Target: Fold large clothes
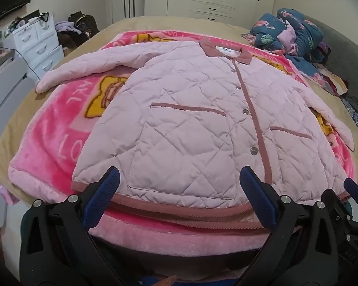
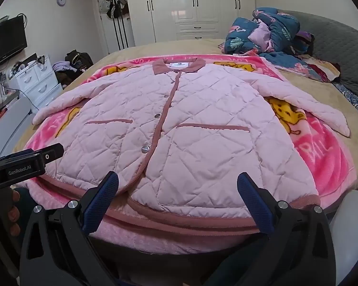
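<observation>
Jacket [image 1: 186, 128], pink and quilted, lies flat and buttoned on my blanket [image 1: 47, 143]. Left gripper [image 1: 179, 190] and right gripper [image 2: 177, 191] both spread wide, empty, at its hem.

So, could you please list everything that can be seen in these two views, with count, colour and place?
quilted jacket: one, pale pink with dusty-rose trim, flat on the blanket, buttoned, sleeves spread
blanket: one, bright pink with yellow figures, under the jacket
bed: one, beige cover
bedding heap: one, dark blue patterned, far right of bed
wardrobe: one, white, back wall
drawer unit: one, white, left of bed
television: one, black, left wall
wall clock: one, round, pale
left gripper: one, black with blue pads, open, at hem
right gripper: one, same colours, open, at hem
</observation>
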The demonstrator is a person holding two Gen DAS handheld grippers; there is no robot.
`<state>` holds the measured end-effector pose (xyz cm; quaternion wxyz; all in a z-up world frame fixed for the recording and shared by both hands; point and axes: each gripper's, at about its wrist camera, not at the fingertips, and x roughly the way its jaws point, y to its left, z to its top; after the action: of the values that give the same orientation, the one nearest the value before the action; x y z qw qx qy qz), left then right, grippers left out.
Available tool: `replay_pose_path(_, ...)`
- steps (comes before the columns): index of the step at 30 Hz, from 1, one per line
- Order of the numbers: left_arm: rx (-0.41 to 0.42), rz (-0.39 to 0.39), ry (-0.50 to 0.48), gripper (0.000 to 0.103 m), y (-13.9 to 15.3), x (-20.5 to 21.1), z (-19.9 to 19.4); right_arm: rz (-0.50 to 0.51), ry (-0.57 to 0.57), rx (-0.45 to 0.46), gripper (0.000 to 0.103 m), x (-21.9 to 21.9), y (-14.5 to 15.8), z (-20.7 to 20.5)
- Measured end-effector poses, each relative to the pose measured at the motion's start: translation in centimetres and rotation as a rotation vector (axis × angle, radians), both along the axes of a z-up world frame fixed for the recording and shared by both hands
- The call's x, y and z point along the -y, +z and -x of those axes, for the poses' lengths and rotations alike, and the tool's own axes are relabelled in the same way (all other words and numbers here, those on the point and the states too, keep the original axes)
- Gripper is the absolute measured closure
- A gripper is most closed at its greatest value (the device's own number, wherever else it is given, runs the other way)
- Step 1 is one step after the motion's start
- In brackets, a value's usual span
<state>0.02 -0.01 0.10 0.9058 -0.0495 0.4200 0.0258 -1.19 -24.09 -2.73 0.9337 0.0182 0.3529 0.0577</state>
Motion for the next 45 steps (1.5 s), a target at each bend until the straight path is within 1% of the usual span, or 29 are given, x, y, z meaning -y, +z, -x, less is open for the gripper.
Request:
replay_pose_path(9,0.004,-0.010,0.000,0.009,-0.2,0.2,-0.1,-0.001,-0.003,-0.001,0.004,0.1,-0.1,0.0)
replay_pose_path(24,-0.001,-0.032,-0.011,0.009,0.2,0.8,0.0,-0.003,-0.005,-0.001,0.004,0.5,0.0,0.0)
replay_pose_path(45,0.000,-0.031,-0.016,0.009,0.2,1.1,0.0,0.000,-0.008,-0.002,0.004,0.7,-0.1,-0.1)
